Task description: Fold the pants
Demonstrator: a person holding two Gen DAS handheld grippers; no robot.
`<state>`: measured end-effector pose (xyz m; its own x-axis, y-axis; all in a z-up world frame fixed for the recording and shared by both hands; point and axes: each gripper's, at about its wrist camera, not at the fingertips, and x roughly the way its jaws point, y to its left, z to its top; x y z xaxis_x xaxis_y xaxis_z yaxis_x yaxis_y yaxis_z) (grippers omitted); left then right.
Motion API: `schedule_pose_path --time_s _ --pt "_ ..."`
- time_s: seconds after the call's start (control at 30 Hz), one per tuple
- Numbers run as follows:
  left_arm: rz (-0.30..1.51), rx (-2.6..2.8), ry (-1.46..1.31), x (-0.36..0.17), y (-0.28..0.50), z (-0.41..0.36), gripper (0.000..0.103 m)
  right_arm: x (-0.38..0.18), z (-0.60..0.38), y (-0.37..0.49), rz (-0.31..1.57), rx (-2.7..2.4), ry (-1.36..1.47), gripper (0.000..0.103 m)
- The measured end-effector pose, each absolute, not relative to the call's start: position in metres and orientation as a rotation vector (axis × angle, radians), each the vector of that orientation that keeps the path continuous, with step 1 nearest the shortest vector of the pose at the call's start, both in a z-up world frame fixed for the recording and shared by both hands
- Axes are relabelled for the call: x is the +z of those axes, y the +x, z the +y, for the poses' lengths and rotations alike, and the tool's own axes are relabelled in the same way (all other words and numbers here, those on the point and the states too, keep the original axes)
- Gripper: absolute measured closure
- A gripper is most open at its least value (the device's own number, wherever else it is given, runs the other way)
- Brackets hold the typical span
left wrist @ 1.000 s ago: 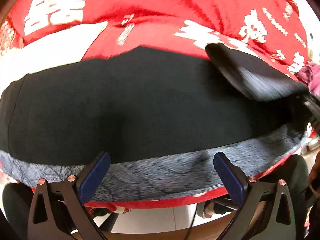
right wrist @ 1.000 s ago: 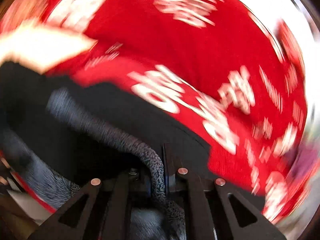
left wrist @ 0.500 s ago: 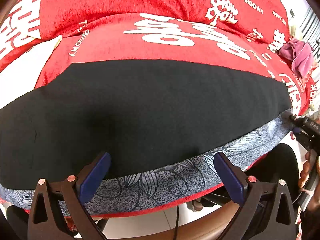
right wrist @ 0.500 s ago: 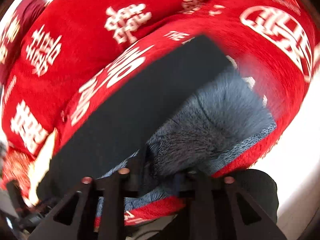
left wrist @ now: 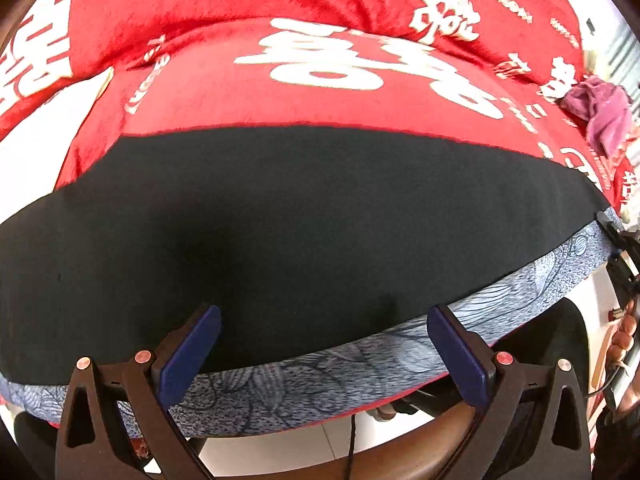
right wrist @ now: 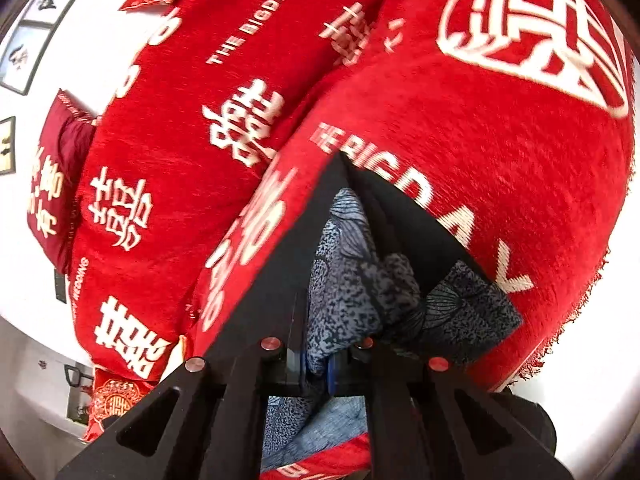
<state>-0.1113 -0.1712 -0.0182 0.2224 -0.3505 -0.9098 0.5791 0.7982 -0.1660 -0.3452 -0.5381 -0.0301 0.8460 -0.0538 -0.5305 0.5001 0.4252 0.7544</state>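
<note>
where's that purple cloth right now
In the left wrist view the purple cloth lies bunched at the far right on the red printed cover, beyond the black pants and apart from them.

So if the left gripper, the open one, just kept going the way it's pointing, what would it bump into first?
Most likely the black pants spread over the red blanket. The left gripper hangs open above their patterned grey band, aimed steeply down, so it should land on black cloth just beyond that band. Depth is hard to judge.
</note>
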Motion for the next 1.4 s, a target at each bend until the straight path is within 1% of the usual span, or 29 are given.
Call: schedule_pose_path --time_s 0.03,0.1,0.17,0.2,0.23,0.27,0.3,0.37,0.4,0.43,0.47,0.57,0.63,0.7,0.8,0.83,0.9,0.97,1.0,1.1,1.17,1.2,1.27,1.4 --pt "1.167 -0.661 0.232 -0.014 -0.114 -0.172 0.0 -0.017 -0.532 -0.348 0.456 -0.359 1.039 0.096" --pt "1.141 -0.68 0.266 -0.012 -0.118 -0.177 0.0 -0.01 -0.525 -0.358 0.47 -0.385 0.984 0.096" --pt "1.155 -0.67 0.301 -0.021 -0.116 -0.182 0.0 -0.03 -0.53 -0.354 0.543 -0.432 1.012 0.095" --pt "1.184 -0.658 0.304 -0.029 -0.112 -0.184 0.0 -0.05 -0.537 -0.353 0.61 -0.461 1.062 0.093" --pt "1.209 -0.643 0.303 -0.036 -0.109 -0.183 0.0 -0.072 -0.544 -0.353 0.672 -0.488 1.135 0.09" --pt "1.198 -0.639 0.306 -0.036 -0.11 -0.182 0.0 -0.079 -0.548 -0.358 0.62 -0.472 1.194 0.089" --pt "1.185 -0.643 0.312 -0.034 -0.112 -0.182 0.0 -0.078 -0.549 -0.36 0.605 -0.473 1.199 0.084" --pt "1.187 -0.652 0.304 -0.031 -0.114 -0.18 0.0 -0.063 -0.547 -0.36 0.634 -0.535 1.104 0.06" --pt "1.185 -0.65 0.299 -0.03 -0.113 -0.18 0.0 -0.056 -0.547 -0.363 0.637 -0.583 1.065 0.057" --pt "1.181 -0.645 0.296 -0.028 -0.114 -0.179 0.0 -0.048 -0.549 -0.369 0.627 -0.653 1.036 0.05" --pt "1.176 -0.645 0.289 -0.027 -0.114 -0.178 0.0 -0.04 -0.552 -0.377 0.62 -0.741 1.006 0.046" --pt "1.182 -0.644 0.277 -0.028 -0.111 -0.177 0.0 -0.018 -0.552 -0.386 0.568 -0.797 0.947 0.046" --pt "1.197 -0.633 0.271 -0.031 -0.109 -0.174 0.0 -0.001 -0.538 -0.371 0.56 -0.681 0.856 0.046" --pt "1.195 -0.632 0.262 -0.031 -0.108 -0.173 0.0 -0.001 -0.525 -0.354 0.595 -0.537 0.84 0.045" --pt "1.195 -0.624 0.265 -0.031 -0.107 -0.17 0.0 -0.03 -0.526 -0.336 0.669 -0.392 0.973 0.045" --pt "1.194 -0.614 0.269 -0.03 -0.106 -0.168 0.0 -0.049 -0.533 -0.336 0.728 -0.455 1.018 0.045" --pt "1.191 -0.599 0.265 -0.028 -0.104 -0.163 0.0 -0.069 -0.551 -0.353 0.757 -0.618 1.079 0.045" --pt "1.188 -0.593 0.26 -0.027 -0.102 -0.16 0.0 -0.066 -0.558 -0.362 0.744 -0.69 1.066 0.044" --pt "1.187 -0.593 0.258 -0.027 -0.102 -0.161 0.0 -0.056 -0.558 -0.359 0.731 -0.68 1.016 0.044" --pt "1.192 -0.608 0.253 -0.025 -0.103 -0.173 0.0 -0.003 -0.535 -0.321 0.705 -0.598 0.701 0.044" --pt "1.179 -0.623 0.277 -0.022 -0.105 -0.184 0.0 0.019 -0.512 -0.281 0.726 -0.497 0.51 0.034" --pt "1.165 -0.626 0.294 -0.02 -0.107 -0.189 0.0 0.026 -0.501 -0.263 0.739 -0.461 0.416 0.033" --pt "1.152 -0.62 0.308 -0.018 -0.106 -0.193 0.0 0.028 -0.49 -0.223 0.752 -0.385 0.286 0.031" --pt "1.176 -0.569 0.288 -0.024 -0.095 -0.177 0.0 0.003 -0.511 -0.18 0.864 -0.419 0.251 0.031"
